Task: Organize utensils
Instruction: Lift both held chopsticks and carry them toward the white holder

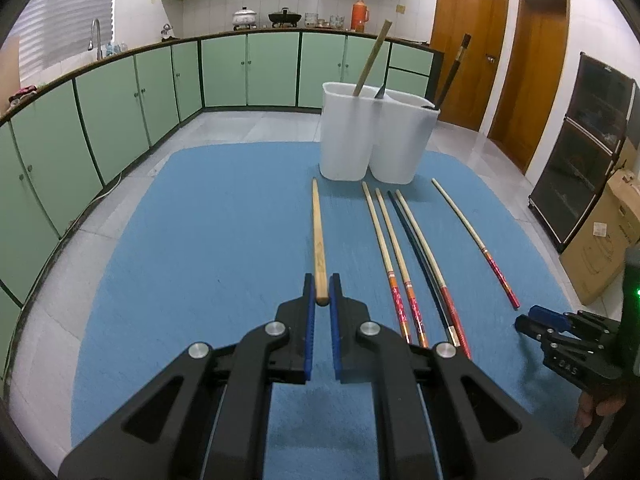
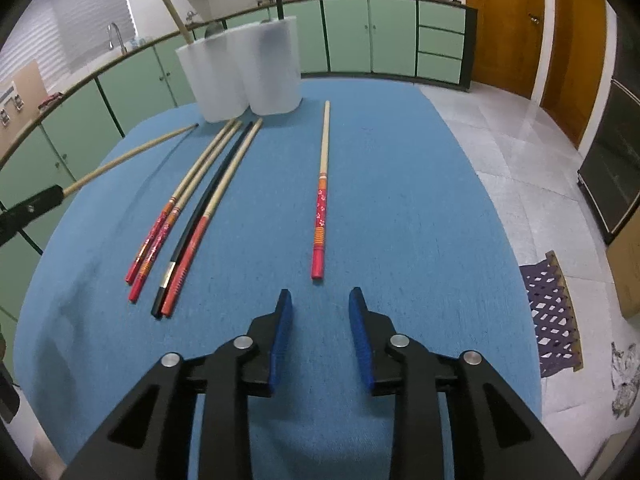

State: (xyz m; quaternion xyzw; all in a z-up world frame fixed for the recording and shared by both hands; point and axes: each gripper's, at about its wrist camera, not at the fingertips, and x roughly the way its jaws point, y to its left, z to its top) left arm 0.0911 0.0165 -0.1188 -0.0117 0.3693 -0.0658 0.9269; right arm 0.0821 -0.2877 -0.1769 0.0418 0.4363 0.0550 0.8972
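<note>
My left gripper (image 1: 322, 280) is shut on the thick end of a plain wooden chopstick (image 1: 319, 236), whose tip points toward the white two-part holder (image 1: 372, 140). In the right wrist view this chopstick (image 2: 132, 152) stands off the blue cloth (image 2: 400, 200). My right gripper (image 2: 319, 296) is open and empty, just short of the red end of a lone red-handled chopstick (image 2: 321, 208). Several more chopsticks (image 2: 188, 216), red-handled and one black, lie side by side between the two grippers. The holder (image 2: 240, 68) has a wooden chopstick and dark utensils standing in it.
The blue cloth (image 1: 200, 240) covers a round table. Green cabinets (image 1: 120, 112) run along the left and back. A cardboard box (image 1: 600, 248) and a black cabinet (image 1: 580, 152) stand at right. A woven mat (image 2: 556, 312) lies on the floor.
</note>
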